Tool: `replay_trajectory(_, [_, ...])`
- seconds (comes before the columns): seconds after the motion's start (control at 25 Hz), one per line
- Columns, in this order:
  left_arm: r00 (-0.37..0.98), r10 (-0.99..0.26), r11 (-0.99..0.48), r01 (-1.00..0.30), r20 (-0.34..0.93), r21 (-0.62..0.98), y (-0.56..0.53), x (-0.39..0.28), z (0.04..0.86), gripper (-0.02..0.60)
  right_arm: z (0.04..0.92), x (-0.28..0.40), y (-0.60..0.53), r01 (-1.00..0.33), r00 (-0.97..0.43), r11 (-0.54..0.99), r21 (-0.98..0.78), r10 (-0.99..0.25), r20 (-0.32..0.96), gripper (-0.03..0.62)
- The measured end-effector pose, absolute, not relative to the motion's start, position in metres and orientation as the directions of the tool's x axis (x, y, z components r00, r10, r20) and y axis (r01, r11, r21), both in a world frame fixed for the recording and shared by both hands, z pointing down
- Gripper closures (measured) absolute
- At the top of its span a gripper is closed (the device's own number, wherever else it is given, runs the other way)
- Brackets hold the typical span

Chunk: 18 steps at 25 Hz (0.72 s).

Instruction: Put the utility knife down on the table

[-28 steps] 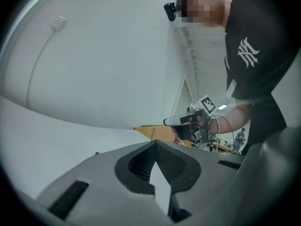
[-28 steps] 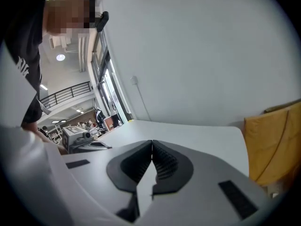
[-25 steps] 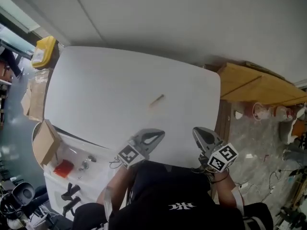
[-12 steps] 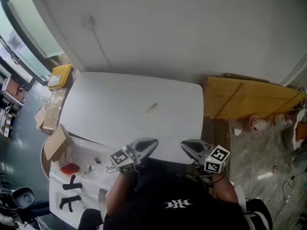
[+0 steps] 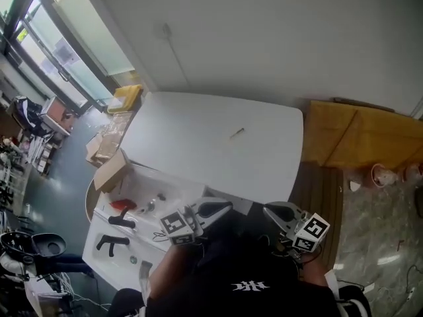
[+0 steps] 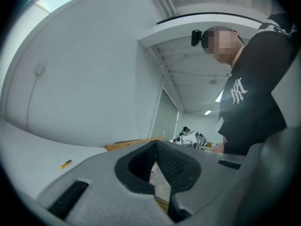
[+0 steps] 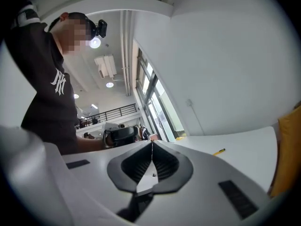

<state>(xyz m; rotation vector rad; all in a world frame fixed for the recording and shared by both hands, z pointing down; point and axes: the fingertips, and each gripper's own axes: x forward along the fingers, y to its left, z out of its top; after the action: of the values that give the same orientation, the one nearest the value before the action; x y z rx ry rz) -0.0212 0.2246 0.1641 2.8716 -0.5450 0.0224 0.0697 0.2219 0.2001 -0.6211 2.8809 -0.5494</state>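
Observation:
The yellow utility knife (image 5: pixel 236 133) lies alone on the white table (image 5: pixel 198 150), well beyond both grippers. It shows as a small yellow sliver in the left gripper view (image 6: pixel 66 164) and in the right gripper view (image 7: pixel 218 151). My left gripper (image 5: pixel 225 205) hovers off the table's near edge, close to my body, with its jaws closed tip to tip and nothing between them. My right gripper (image 5: pixel 269 209) hangs beside it to the right, also shut and empty.
A wooden board (image 5: pixel 360 140) lies right of the table. At the left stands a lower white bench (image 5: pixel 125 223) with an open cardboard box (image 5: pixel 111 170), a red item (image 5: pixel 120 205) and black tools (image 5: pixel 112 243). A yellow bin (image 5: pixel 125 98) sits past the table's far left corner.
The head view has swung and pulled back; the table and knife now sit farther from the grippers. Both grippers stay shut, drawn back off the table's near edge.

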Motion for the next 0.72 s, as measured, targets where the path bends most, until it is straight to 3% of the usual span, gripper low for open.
replay_trajectory(0.4, [0.954,-0.293,-0.943,-0.278,-0.061,0.182,0.310,-0.060,0.146,0.575,0.164,0.039,0.321,-0.506,-0.846,0.810,-0.297,-0.533,-0.011,0.589])
replay_trajectory(0.72, [0.961,-0.260,-0.918,-0.216,-0.094,0.332,0.417,-0.118,0.207,0.575,0.184,-0.036,0.423,-0.542,-0.830,0.767,-0.345,-0.553,0.075,0.589])
